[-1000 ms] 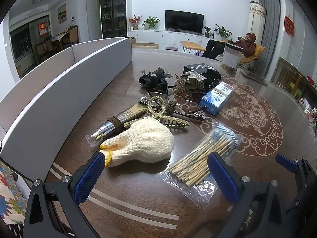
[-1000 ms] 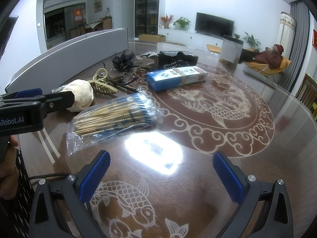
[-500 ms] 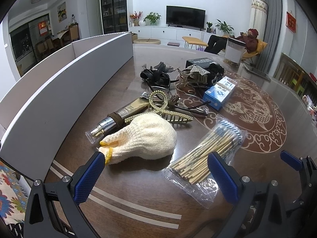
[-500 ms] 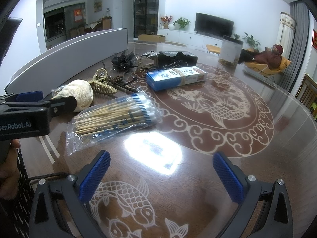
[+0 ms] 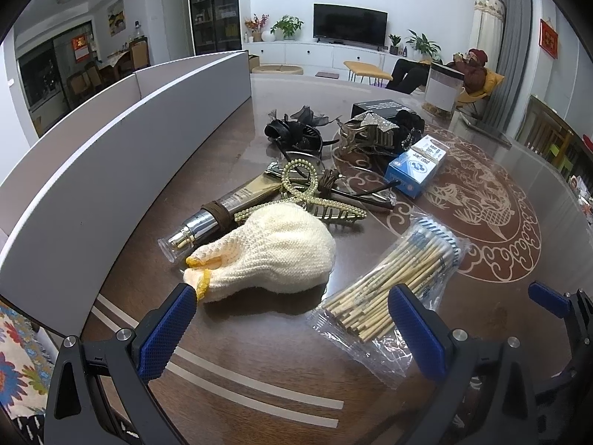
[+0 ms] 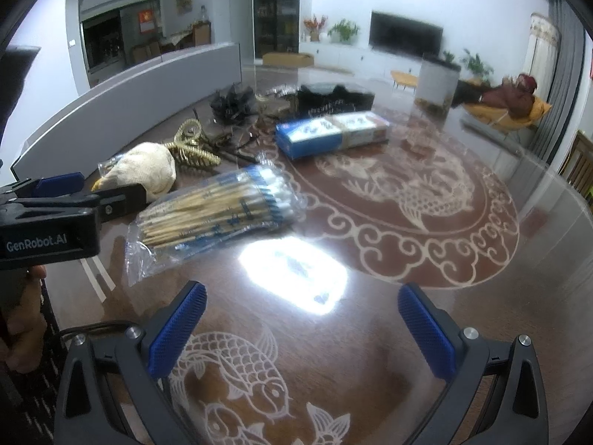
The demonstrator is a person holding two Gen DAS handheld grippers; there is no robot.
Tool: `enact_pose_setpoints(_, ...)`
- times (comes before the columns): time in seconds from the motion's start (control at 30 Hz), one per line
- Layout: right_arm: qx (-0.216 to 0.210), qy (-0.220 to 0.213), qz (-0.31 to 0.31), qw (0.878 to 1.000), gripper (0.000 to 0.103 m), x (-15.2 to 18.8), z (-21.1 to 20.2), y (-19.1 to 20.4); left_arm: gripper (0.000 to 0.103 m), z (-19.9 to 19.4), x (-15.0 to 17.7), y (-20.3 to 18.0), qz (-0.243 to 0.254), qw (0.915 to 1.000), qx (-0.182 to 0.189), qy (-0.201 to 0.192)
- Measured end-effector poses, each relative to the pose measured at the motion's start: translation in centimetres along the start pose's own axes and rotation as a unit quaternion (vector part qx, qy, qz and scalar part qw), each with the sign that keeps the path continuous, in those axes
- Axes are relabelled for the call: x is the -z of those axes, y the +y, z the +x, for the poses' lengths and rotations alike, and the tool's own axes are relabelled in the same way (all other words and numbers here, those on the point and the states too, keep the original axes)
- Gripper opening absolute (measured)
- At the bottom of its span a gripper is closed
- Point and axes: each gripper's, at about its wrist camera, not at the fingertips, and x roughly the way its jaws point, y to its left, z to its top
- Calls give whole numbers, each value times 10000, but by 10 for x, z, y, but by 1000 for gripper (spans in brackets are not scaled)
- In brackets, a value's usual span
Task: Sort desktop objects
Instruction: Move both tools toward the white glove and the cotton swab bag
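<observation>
A glossy dark-brown table [image 5: 237, 141] with pale dragon inlay carries a cream knitted glove [image 5: 274, 252]; right of it a clear bag of cotton swabs [image 5: 396, 282], behind it a gold beaded hair claw [image 5: 315, 200].

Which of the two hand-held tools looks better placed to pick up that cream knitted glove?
Probably the left tool: it is open, with the cream knitted glove just ahead between its fingers. The right tool, also open, faces bare table.

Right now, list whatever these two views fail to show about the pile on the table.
- Black box, left wrist view: front hidden behind the silver hair clip; label too small to read.
- Blue carton, right wrist view: print blurred.
- Cosmetic tube, right wrist view: hidden behind the cream glove.
- Left tongs: open, holding nothing.
</observation>
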Motion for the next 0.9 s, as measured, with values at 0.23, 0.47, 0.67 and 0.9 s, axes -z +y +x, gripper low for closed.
enact_pose_setpoints(0.23, 97, 205, 15, 9997, 103, 6, -2, -13, 103, 4, 0, -3, 92, 9999, -66, 84)
enact_pose_setpoints(0.47, 163, 446, -273, 9985, 103, 1, 8, -11, 103, 8, 0, -6, 152, 9997, -92, 187)
enact_pose_setpoints(0.67, 110, 580, -360, 9976, 103, -4, 17, -16, 103, 14, 1, -7, 143, 9994, -81, 316)
enact_pose_setpoints(0.9, -37, 664, -362, 9971, 103, -14, 29, -19, 103, 15, 2, -10, 229, 9989, -92, 387)
